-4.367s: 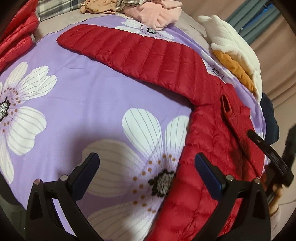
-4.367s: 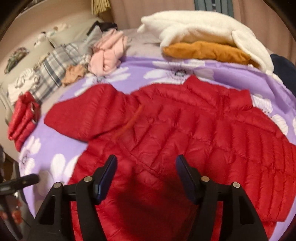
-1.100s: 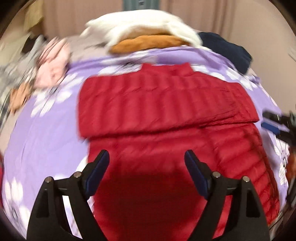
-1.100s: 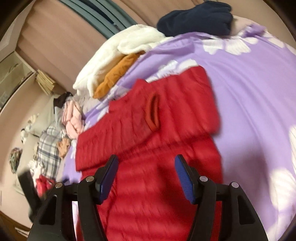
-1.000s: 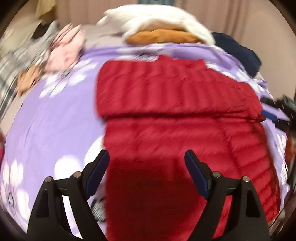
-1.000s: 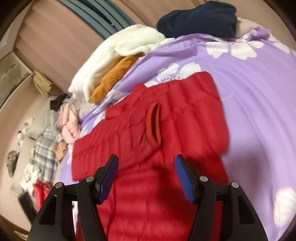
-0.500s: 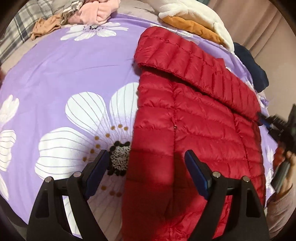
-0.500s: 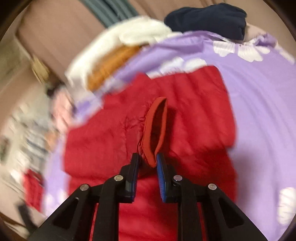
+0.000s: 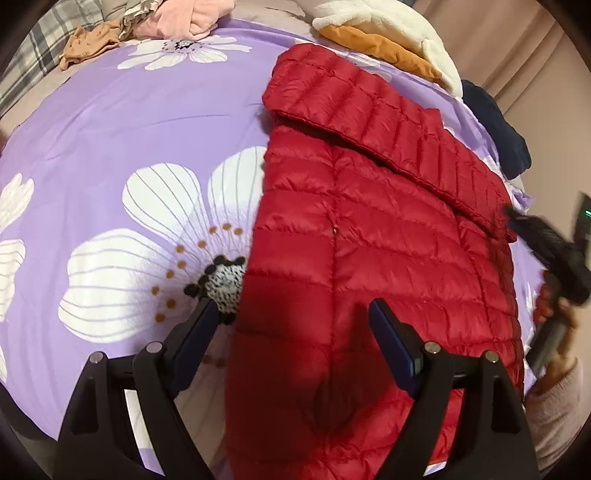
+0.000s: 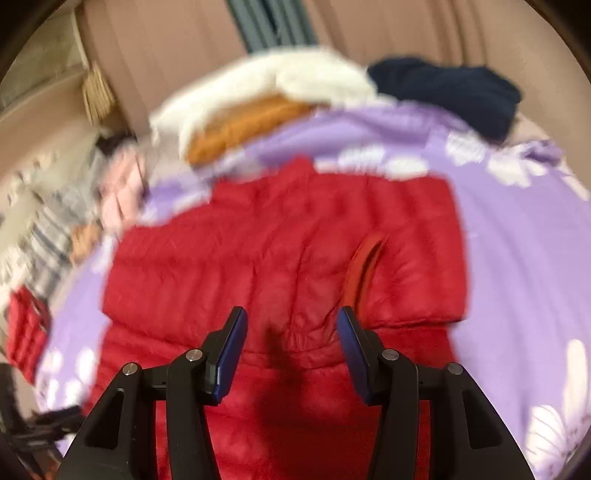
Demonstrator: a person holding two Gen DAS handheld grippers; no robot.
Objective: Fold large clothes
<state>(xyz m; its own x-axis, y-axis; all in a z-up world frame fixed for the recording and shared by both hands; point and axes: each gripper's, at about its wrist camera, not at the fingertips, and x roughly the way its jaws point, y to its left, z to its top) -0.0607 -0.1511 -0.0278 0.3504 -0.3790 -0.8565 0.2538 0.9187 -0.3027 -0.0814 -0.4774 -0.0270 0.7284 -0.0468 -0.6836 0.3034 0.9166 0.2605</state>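
A red quilted puffer jacket (image 9: 369,240) lies flat on the purple flowered bedspread (image 9: 129,122), both sleeves folded across its upper body. My left gripper (image 9: 291,325) is open and empty, low over the jacket's left edge near the hem. My right gripper (image 10: 291,332) is open and empty above the folded sleeves; the red cuff opening (image 10: 364,273) lies just beyond its right finger. The right wrist view is motion-blurred. The right gripper also shows at the left wrist view's right edge (image 9: 546,243).
White and orange folded clothes (image 9: 388,37) and a navy garment (image 9: 495,125) lie at the bed's far side. Pink and plaid clothes (image 9: 184,18) are piled at the far left. Another red item (image 10: 26,328) sits at the left edge.
My right gripper, shut on the red cuff half a second ago, has opened and let it go; the cuff lies on the jacket. My left gripper has held still over the jacket's left edge.
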